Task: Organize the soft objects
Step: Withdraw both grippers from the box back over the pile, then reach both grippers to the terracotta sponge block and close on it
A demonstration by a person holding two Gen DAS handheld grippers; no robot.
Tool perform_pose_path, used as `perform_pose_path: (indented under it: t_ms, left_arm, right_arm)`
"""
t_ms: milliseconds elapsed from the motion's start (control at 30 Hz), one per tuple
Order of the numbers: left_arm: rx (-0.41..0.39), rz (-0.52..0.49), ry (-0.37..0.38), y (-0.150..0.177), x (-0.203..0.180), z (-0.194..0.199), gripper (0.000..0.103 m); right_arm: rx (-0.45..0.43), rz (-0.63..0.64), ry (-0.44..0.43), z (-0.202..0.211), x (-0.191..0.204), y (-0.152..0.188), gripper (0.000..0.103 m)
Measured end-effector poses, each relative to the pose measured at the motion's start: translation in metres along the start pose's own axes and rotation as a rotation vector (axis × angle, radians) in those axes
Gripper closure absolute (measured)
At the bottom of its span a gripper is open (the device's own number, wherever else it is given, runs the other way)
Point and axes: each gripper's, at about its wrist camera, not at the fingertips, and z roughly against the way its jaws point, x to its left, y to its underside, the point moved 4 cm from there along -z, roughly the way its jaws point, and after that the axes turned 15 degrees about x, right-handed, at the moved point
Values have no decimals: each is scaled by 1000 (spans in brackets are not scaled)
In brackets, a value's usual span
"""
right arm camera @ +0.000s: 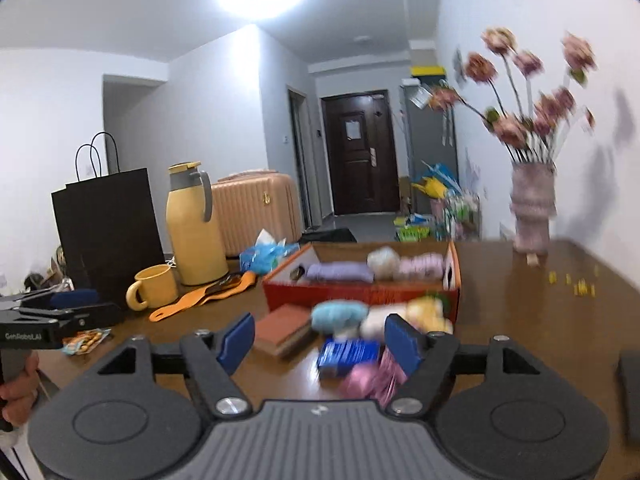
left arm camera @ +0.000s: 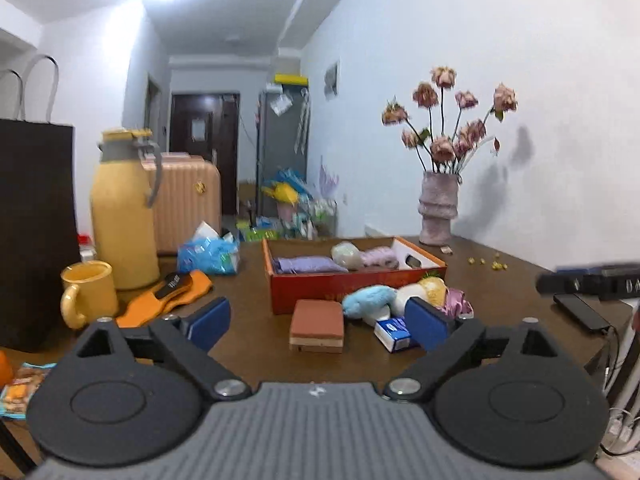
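Note:
A red cardboard box point(left arm camera: 352, 286) point(right arm camera: 360, 294) on the brown table holds a lilac cloth point(left arm camera: 308, 265), a white ball point(left arm camera: 347, 255) and a pink plush point(left arm camera: 380, 258). In front of it lie a blue plush point(left arm camera: 366, 299) point(right arm camera: 339, 315), a white and yellow plush point(left arm camera: 424, 290), a shiny pink pouch point(left arm camera: 456, 302) point(right arm camera: 372, 378), a blue-white tissue pack point(left arm camera: 394, 332) point(right arm camera: 348, 356) and a brown sponge block point(left arm camera: 317, 326) point(right arm camera: 282, 330). My left gripper point(left arm camera: 320, 322) is open and empty, short of the pile. My right gripper point(right arm camera: 320, 340) is open and empty, near the tissue pack.
A yellow thermos point(left arm camera: 122, 208), a yellow mug point(left arm camera: 88, 292), an orange strap point(left arm camera: 168, 298), a black paper bag point(left arm camera: 36, 232) and a blue tissue bag point(left arm camera: 210, 254) stand on the left. A vase of dried flowers point(left arm camera: 438, 208) is at the back right. A black phone point(left arm camera: 582, 312) lies right.

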Motion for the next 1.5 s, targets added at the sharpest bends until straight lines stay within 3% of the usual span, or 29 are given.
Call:
perform_pose_path:
  t_ms: [133,200,300,600,700,933,1033,1133,1233,1367,1433,1500]
  left_arm:
    - [15,-22,-44,-7,1,0,6]
    - [8,-14,-38,-8,0,-1,5]
    - [31,-15,-18,-2,-1,-13,4]
    - [226,87,23,7,19,-114,5]
    - [254,141,21,-5,33,-153,15]
    - [373,331,121,-22,71,-238,54]
    - [425,390,193,-23,79,-261,68]
    - [444,412,244,-20,81,-268,75]
    - [452,416,252,-17,81,-260,82]
    - [477,347,259,-4,76,-227,80]
    - [451,288,227,3,73,-209,75]
    - [412,306,178,7,76,-198,70]
  right_arm:
    - [44,-44,21,2,-5,22,31]
    - [31,-58,52,4,-10,22,31]
    - [24,-73,33,3,-12,24,31]
    - [139,-111,-37,-71,-18,19,32]
    - [167,-116,-85,-105,-11,5,39]
    - [266,-121,-166,-209,8,-35,61]
    - [286,-132,-135,-247,11,-44,69]
    - [333,-168,-170,-273,13,-45,79]
    - [347,-204,-197,-280,16,-43,81]
    - [375,-177,-222,-258,30,-29,83]
    - [398,-154,-257,-237,43,-13,83]
    - [425,-112,-341,-215,64,6,83]
